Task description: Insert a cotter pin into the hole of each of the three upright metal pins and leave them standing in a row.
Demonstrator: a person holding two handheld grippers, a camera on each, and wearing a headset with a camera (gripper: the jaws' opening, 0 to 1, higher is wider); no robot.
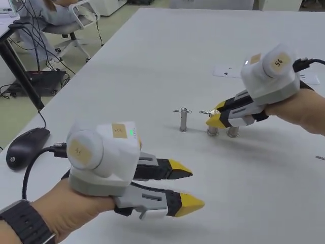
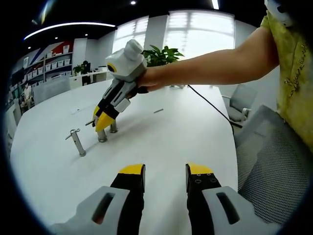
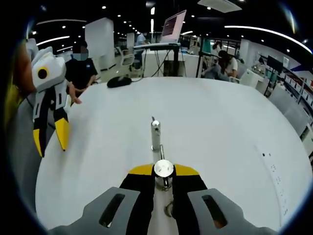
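- The left gripper (image 1: 197,188) is held wide open and empty above the table (image 1: 152,61), well apart from the pins.
- The right gripper (image 3: 164,170) is closed to a narrow gap at the head of the middle pin (image 1: 212,131), apparently on a cotter pin (image 1: 205,113).
- The far pin (image 1: 183,120) already carries a cotter.
- The pins are judged stiff, light and easily tipped. The cotter pin is judged thin and slippery, and is best gripped at its loop.

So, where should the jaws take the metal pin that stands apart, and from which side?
Probably the bare shaft of the lone pin, below the cotter pin crossing its top, which would foul a grasp from above. Come in level from the left gripper's side; the right gripper crowds the other.
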